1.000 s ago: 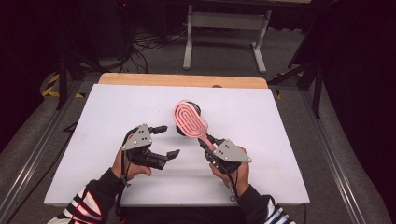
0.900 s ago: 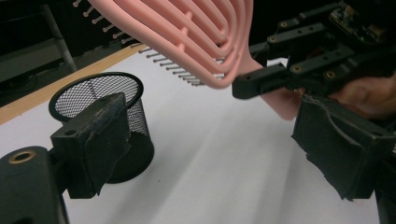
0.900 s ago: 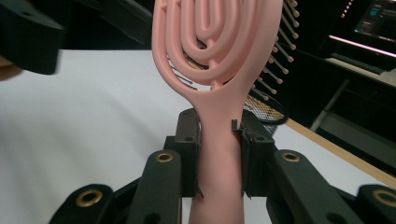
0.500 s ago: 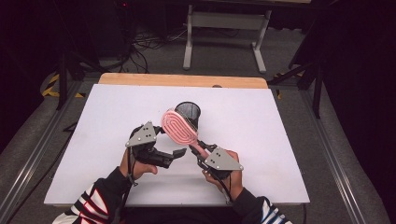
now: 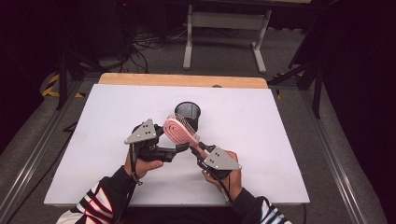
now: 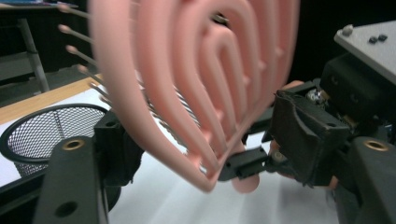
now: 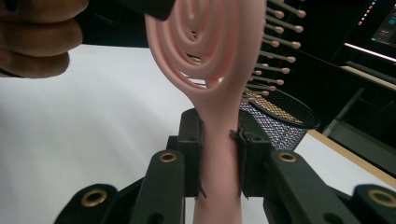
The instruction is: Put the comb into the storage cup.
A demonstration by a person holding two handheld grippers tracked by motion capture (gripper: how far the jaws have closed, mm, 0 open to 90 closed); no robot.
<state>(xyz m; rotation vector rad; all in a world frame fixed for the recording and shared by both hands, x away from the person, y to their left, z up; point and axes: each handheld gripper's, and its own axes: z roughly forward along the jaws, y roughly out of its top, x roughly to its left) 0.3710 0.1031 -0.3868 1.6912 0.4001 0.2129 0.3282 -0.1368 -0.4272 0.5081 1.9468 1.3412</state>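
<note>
In the high view there was one pink hairbrush point(image 5: 181, 131), one black mesh cup point(image 5: 188, 114) and two grippers above one white table point(image 5: 280, 135). The right gripper point(image 5: 200, 152) clamped the brush's handle. The brush's long axis ran from that gripper up and to the left, its head pointing toward the left gripper point(image 5: 175, 147) and ending just in front of the cup.

In the left gripper view, the brush head point(image 6: 196, 79) stood between that gripper's jaws, which had just been closing; whether the pads pressed on it I could not tell. Its bristles pointed left, toward the mesh cup point(image 6: 42, 135) on the table. The right gripper point(image 6: 247, 163) showed beyond.

In the right gripper view, both pads were tight against the one handle point(image 7: 217, 154), which rose straight up with the head at the top. The bristles pointed right, over the cup point(image 7: 280, 119).
</note>
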